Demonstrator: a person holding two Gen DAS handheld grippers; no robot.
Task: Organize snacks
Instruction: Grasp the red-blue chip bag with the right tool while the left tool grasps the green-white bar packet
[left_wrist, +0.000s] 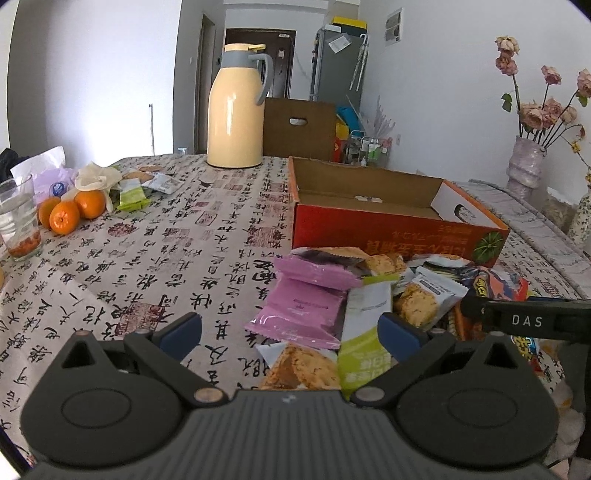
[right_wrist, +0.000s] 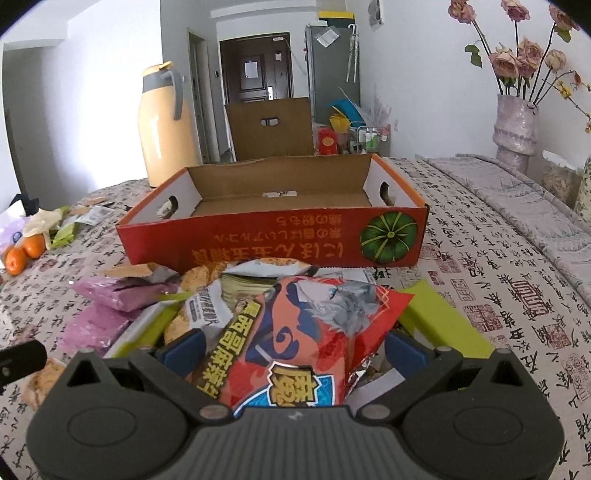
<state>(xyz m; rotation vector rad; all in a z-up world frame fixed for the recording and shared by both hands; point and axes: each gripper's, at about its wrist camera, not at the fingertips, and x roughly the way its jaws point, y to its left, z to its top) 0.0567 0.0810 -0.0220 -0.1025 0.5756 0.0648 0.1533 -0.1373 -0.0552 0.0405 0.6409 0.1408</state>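
An open red cardboard box (left_wrist: 388, 229) (right_wrist: 273, 243), empty apart from a small label, stands on the table behind a pile of snack packets. My left gripper (left_wrist: 291, 338) is open low over the pile's left side, above purple packets (left_wrist: 306, 306) and a green-and-white packet (left_wrist: 364, 343). My right gripper (right_wrist: 295, 350) is open too, with a red printed snack bag (right_wrist: 303, 332) lying between its fingers. Biscuit packets (right_wrist: 199, 288) and a green packet (right_wrist: 439, 325) lie around the bag. In the left wrist view, part of the right gripper's black body (left_wrist: 524, 319) reaches in from the right.
A yellow thermos jug (left_wrist: 234, 110) stands at the back. Oranges (left_wrist: 70, 214), a glass (left_wrist: 18, 218) and a few loose packets (left_wrist: 133, 194) sit at the far left. A vase of dried roses (right_wrist: 515, 125) stands at the right, near a folded cloth (right_wrist: 517, 206).
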